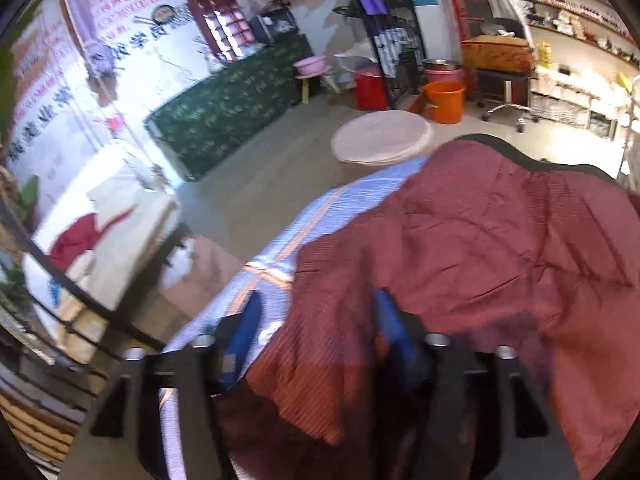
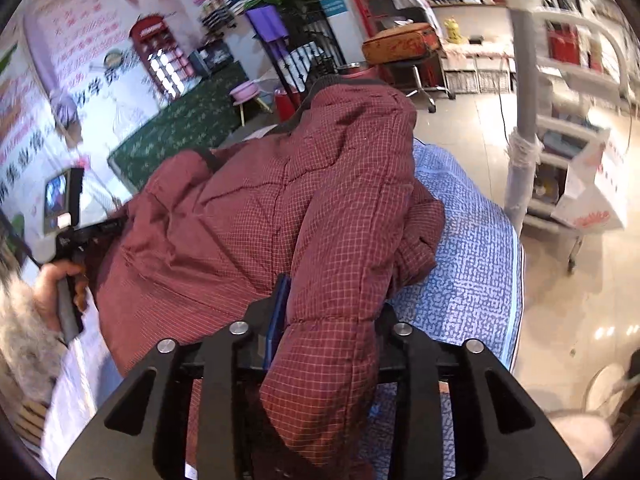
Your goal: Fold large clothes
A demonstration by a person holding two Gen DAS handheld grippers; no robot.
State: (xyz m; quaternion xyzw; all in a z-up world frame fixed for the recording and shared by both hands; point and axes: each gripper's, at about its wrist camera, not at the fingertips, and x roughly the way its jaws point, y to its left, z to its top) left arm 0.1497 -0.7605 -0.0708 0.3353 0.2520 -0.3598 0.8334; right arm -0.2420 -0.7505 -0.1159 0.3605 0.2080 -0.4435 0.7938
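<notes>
Looking through left wrist view: your left gripper (image 1: pixel 316 332) has its blue fingers (image 1: pixel 244 332) spread wide, with nothing pinched.
Jacket in this view: the dark red checked jacket (image 1: pixel 480 248) lies on the blue patterned cloth (image 1: pixel 276 256); its edge passes between the two fingers, and the right-hand finger lies on top of the fabric.
Room behind: an orange bucket (image 1: pixel 444 100) stands on the floor near a round pale cushion (image 1: pixel 382 142), and a green covered table (image 1: pixel 224 116) is along the wall.
Right wrist view: your right gripper (image 2: pixel 320 320) is pinching a thick puffy fold of the jacket (image 2: pixel 280 200); only the left blue finger (image 2: pixel 282 304) shows, the other is hidden under fabric.
Jacket here: it is bunched up in a heap on the blue cloth (image 2: pixel 472 248).
Left hand: your left hand (image 2: pixel 52 292) holds the other gripper's handle at the jacket's left edge.
</notes>
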